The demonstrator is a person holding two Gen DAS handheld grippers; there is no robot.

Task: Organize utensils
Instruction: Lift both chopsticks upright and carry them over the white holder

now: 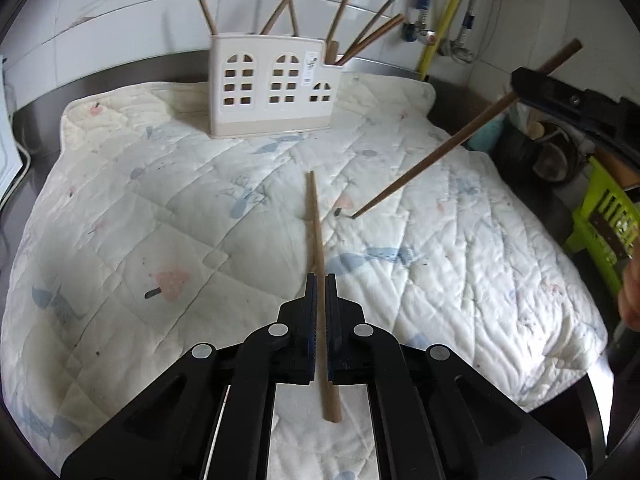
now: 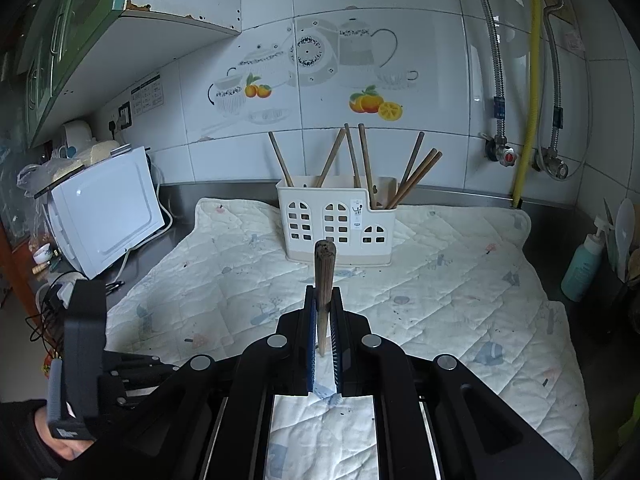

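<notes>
Clamped in the left gripper (image 1: 320,292): one light, rigid wooden chopstick (image 1: 316,232), gripped toward its thick end, thin tip over the quilted mat (image 1: 160,208). Clenched in the right gripper (image 2: 325,300): a second chopstick (image 2: 324,272), held near its thick end, tip resting on the mat. Smooth, slender shafts; liable to pivot between pads. Beyond, at the mat's far edge: white utensil holder (image 2: 336,224) with chopsticks already upright inside.

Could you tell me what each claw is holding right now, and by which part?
Each claw is shut on one wooden chopstick. The left claw grips its chopstick towards the thick end; the right claw grips its chopstick near the thick end too.
</notes>
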